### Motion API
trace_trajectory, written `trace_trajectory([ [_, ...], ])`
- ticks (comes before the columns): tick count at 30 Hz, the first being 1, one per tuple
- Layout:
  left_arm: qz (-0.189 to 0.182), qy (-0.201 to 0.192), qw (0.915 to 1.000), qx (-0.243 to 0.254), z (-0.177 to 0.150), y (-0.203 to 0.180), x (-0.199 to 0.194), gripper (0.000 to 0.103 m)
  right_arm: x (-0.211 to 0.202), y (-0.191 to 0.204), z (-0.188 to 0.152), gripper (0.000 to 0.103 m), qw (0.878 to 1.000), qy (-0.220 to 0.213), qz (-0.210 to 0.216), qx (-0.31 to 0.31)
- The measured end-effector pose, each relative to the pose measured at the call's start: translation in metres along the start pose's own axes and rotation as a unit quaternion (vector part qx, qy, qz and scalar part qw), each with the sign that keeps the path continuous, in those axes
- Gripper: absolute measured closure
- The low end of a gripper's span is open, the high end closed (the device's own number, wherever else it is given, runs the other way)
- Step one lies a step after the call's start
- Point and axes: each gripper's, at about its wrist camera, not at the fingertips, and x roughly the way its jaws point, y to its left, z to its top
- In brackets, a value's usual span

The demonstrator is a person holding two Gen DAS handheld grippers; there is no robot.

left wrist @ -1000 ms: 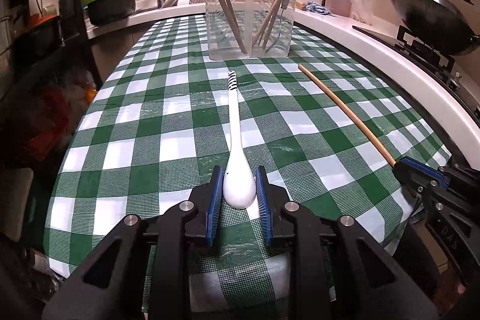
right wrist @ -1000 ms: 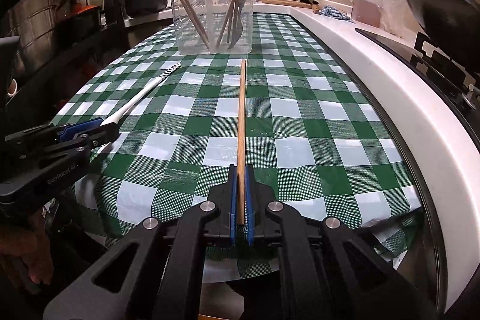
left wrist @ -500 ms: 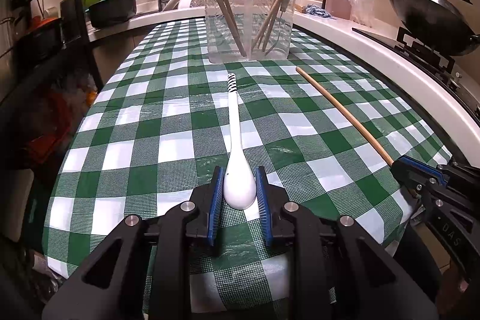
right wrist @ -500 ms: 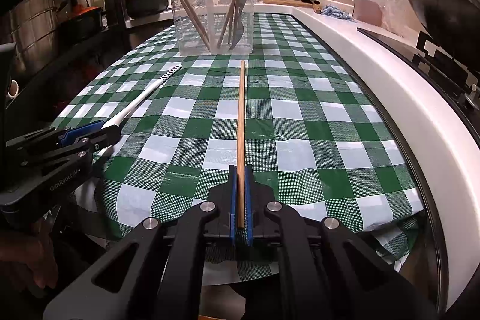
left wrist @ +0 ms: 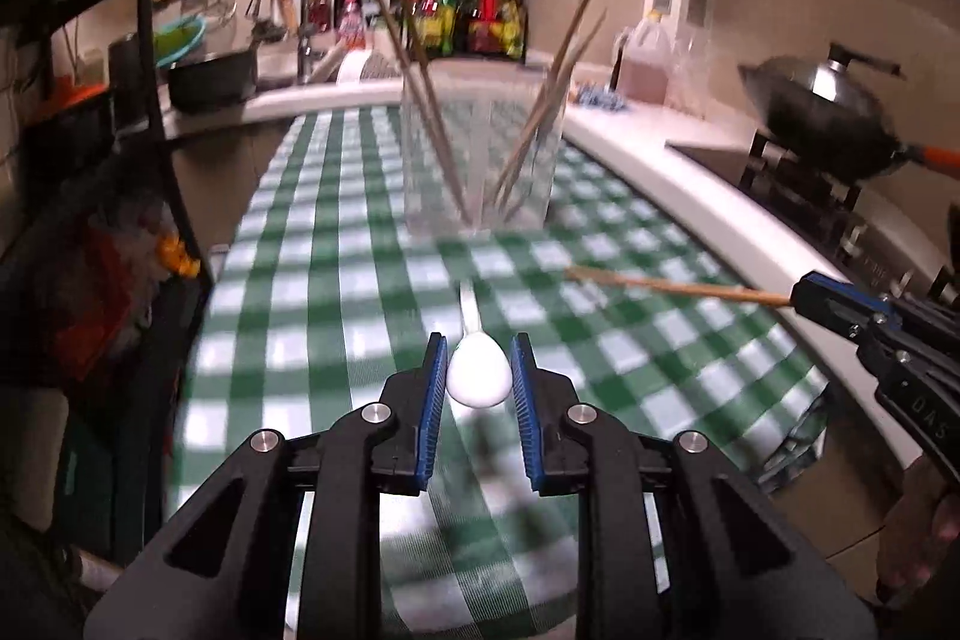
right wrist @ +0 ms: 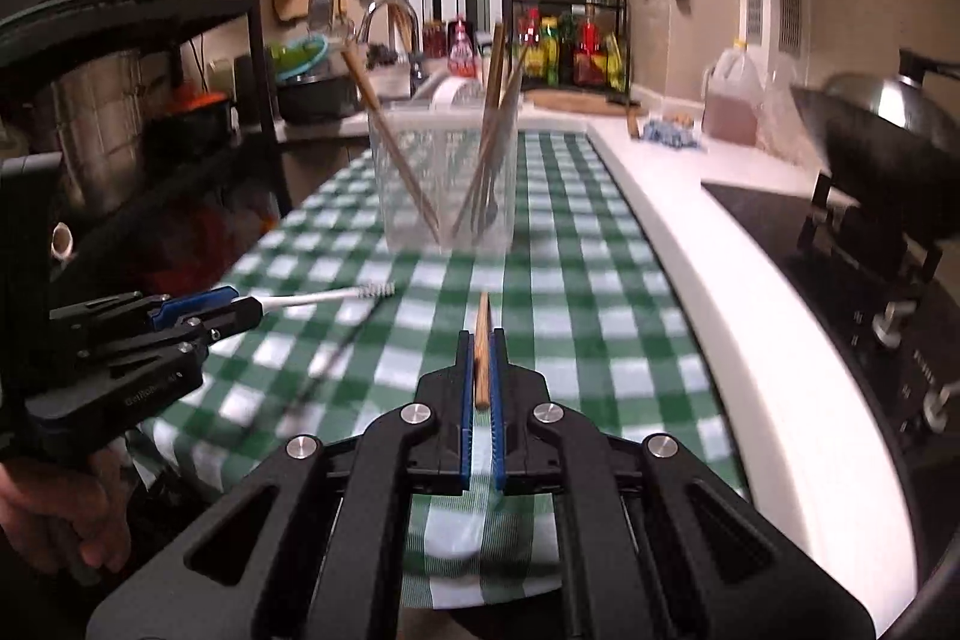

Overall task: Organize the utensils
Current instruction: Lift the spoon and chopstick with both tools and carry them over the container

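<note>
My left gripper (left wrist: 478, 343) is shut on the bowl of a white spoon (left wrist: 478, 379), whose handle points ahead and hangs above the green checked tablecloth (left wrist: 288, 340). In the right wrist view the spoon handle (right wrist: 312, 300) sticks out of the left gripper (right wrist: 240, 307), with a striped tip. Between the blue pads of my shut right gripper (right wrist: 480, 340) sits the end of a wooden chopstick (right wrist: 482, 319), also off the cloth. The left wrist view has the chopstick (left wrist: 672, 286) and right gripper (left wrist: 804, 295) at right. Ahead stands a clear container (left wrist: 480, 160) (right wrist: 444, 184) with several chopsticks.
A white counter edge (right wrist: 708, 280) runs along the right of the cloth, with a stove and a dark wok (right wrist: 888, 148) beyond it. A black shelf rack (left wrist: 120, 100) stands at the left. A sink, a spice rack (right wrist: 570, 46) and an oil jug (right wrist: 732, 100) lie behind the container.
Both grippers have risen, lifting the spoon and the chopstick off the cloth. Both views now look higher into the kitchen and are blurred by the motion.
</note>
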Motion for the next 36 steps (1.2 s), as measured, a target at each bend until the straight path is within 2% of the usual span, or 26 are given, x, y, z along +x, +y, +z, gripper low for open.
trace_trajectory([
  [5,-0.010,-0.030,0.9994,0.010,0.037,0.006,-0.002,0.081,-0.003,-0.005,0.027,0.098,1.000,-0.022,0.002,0.003],
  [14,-0.016,-0.056,0.9979,0.029,0.077,0.008,0.010,0.081,0.002,-0.012,0.068,0.098,0.999,-0.046,0.007,0.003],
  [18,-0.018,-0.057,0.9977,0.032,0.086,0.010,0.015,0.081,0.006,-0.013,0.087,0.098,0.999,-0.044,0.009,-0.003],
  [23,-0.017,-0.052,0.9980,0.031,0.092,0.012,0.023,0.081,0.021,-0.013,0.107,0.098,1.000,-0.019,0.020,-0.015],
  [26,-0.018,-0.052,0.9981,0.027,0.094,0.016,0.025,0.081,0.032,-0.011,0.111,0.098,1.000,-0.005,0.021,-0.014],
  [36,-0.019,-0.059,0.9979,0.016,0.088,0.028,0.020,0.081,0.039,0.000,0.113,0.098,0.999,-0.013,0.014,-0.035],
])
